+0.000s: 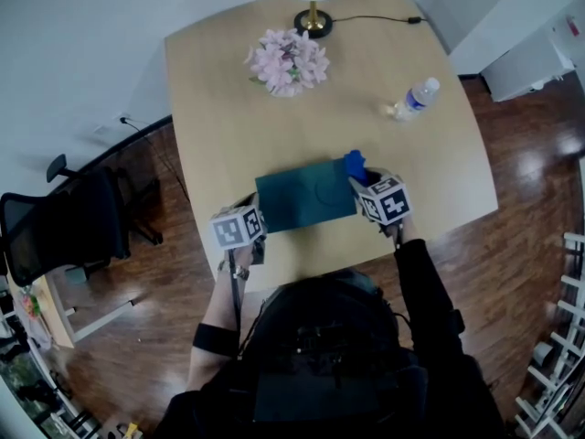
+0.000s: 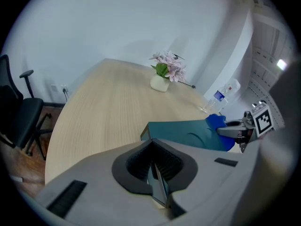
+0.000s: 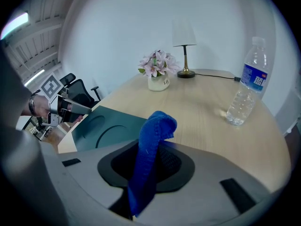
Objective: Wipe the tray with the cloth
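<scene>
Left claw pinched the tray at the near edge of the counter, seemingly steadying it; right claw clamped the cloth, ready to wipe.

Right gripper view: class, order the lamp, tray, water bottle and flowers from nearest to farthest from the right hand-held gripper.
1. Tray, just ahead on the left.
2. Water bottle, right side.
3. Flowers, centre, farther back.
4. Lamp, farthest back, behind the flowers.
</scene>
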Available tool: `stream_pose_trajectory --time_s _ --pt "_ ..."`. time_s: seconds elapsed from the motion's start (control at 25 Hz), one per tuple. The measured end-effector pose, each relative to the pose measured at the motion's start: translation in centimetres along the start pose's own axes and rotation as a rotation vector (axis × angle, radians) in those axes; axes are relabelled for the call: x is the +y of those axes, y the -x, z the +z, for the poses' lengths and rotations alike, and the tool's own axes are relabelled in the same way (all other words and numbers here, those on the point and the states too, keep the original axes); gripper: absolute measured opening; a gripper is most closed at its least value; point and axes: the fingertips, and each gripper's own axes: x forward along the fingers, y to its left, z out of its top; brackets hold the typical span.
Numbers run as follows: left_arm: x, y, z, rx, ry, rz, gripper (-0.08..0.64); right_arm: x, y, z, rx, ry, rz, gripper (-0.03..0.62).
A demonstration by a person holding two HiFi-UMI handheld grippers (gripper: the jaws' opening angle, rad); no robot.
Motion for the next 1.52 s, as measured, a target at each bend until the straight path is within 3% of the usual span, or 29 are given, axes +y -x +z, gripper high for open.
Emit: stream_pose_trajectory --time_s 0.2,0.4,0.6,0.76,0.96,1.2,1.32,1.52 --pt "0.0 0.1 0.0 -0.010 -0.010 -0.021 0.003 -0.1 0.0 -0.1 -0.001 -0.002 0.007 0.095" --pt "-0.2 3.3 -0.3 -0.072 -0.037 -0.049 0.003 -0.6 2.2 -0.5 -0.030 -0.042 -0.026 0.097" --pt "-1.0 6.7 -4.0 -0.052 -0.109 -0.101 0.003 -2.2 3.7 -4.7 0.013 -0.111 -0.056 0.097" --pt "-0.6 8.0 -6.7 -0.033 -0.102 -0.090 0.003 -3.9 3.6 -8.0 0.055 -0.144 -0.083 0.097" --pt "-0.4 9.1 -8.5 -0.016 -0.097 -0.069 0.003 -6.2 2.7 -9.3 0.094 -0.128 -0.140 0.098" --pt "-0.3 10.1 -9.7 0.007 -0.124 -0.052 0.003 -6.7 1.1 -10.6 0.129 -0.155 -0.136 0.111" --pt "0.1 10.6 -10.2 0.015 -0.126 -0.042 0.003 -6.7 0.9 -10.6 0.120 -0.166 -0.148 0.148" --pt "0.9 11.4 -10.4 0.006 -0.135 -0.031 0.003 -7.9 2.4 -11.2 0.123 -0.174 -0.242 0.304"
